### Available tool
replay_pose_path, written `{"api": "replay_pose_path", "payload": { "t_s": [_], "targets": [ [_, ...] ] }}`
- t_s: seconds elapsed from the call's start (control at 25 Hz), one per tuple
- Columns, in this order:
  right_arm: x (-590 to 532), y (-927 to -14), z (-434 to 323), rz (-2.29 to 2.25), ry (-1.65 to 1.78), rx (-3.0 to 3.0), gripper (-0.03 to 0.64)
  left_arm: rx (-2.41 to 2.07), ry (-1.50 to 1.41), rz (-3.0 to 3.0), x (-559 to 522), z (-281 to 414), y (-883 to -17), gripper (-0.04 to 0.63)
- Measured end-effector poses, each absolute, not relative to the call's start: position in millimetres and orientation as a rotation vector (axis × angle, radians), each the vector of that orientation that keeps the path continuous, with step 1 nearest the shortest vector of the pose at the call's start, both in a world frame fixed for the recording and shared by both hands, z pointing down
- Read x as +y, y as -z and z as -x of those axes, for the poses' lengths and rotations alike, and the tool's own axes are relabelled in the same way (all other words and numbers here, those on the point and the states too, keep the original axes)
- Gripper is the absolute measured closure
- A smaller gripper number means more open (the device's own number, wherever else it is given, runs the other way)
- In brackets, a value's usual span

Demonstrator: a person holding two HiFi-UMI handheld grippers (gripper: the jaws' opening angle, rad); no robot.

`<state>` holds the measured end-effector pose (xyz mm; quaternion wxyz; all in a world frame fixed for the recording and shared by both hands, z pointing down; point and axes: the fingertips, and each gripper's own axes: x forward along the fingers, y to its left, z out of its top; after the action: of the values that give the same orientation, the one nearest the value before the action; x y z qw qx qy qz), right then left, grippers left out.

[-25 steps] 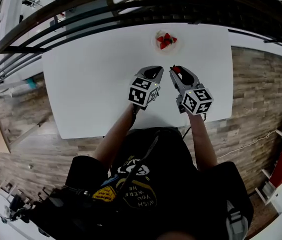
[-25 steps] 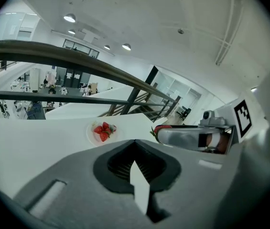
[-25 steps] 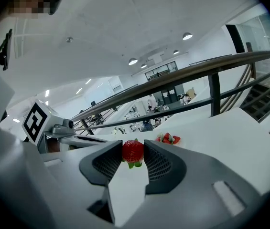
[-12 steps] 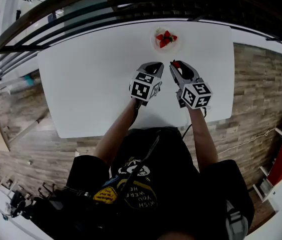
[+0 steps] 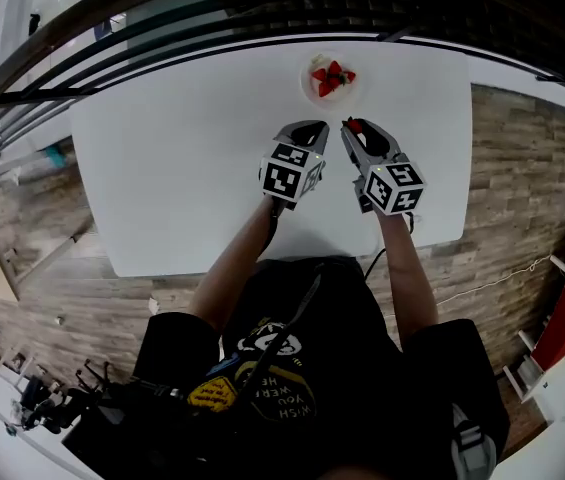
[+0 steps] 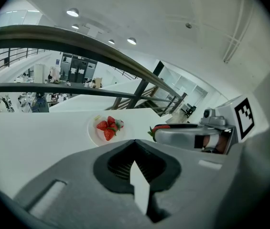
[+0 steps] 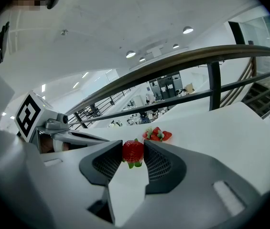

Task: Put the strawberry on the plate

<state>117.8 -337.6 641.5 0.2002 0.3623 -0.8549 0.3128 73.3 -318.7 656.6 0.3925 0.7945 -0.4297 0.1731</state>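
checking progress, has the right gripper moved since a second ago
Yes: the right gripper, shut on the strawberry, has edged nearer the plate.

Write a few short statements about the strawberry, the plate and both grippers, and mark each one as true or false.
1. The right gripper holds a strawberry between its jaws. True.
2. The plate is empty. False: other strawberries already lie on it.
3. The left gripper also grips a fruit. False: its jaws are together with nothing between them.
4. The held strawberry is not on the plate yet. True.
5. The plate stands on a dark table. False: the table is white.
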Motion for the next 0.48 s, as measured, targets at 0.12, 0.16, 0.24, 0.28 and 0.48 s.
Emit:
{"api": "replay_pose_path", "payload": {
  "t_s": [0.12,0.16,0.24,0.28,0.48],
  "targets": [
    [-342.4,-647.2,-120.1,-1.016,-0.878,-2.380,0.476,-1.083,-0.437,-2.017,-324.0,-75.0,-659.8,0.591],
    [-344.4,-649.3,-120.2,-1.016,-0.880,-2.378,0.476,-1.084,-0.433,-2.018,-326.4,-75.2,-660.6,0.591],
    [-347.2,-653.1,-119.4,-1.011,-0.883,-2.375,0.476,-1.106,-0.424,-2.019,-331.5,-73.5,-662.0,0.592],
    [-348.1,-654.8,-118.5,-1.008,-0.883,-2.374,0.476,-1.122,-0.422,-2.021,-333.8,-72.1,-662.8,0.592],
    [-352.6,-666.0,-112.6,-0.984,-0.872,-2.366,0.476,-1.141,-0.438,-2.027,-340.1,-70.3,-670.4,0.592]
  ]
}}
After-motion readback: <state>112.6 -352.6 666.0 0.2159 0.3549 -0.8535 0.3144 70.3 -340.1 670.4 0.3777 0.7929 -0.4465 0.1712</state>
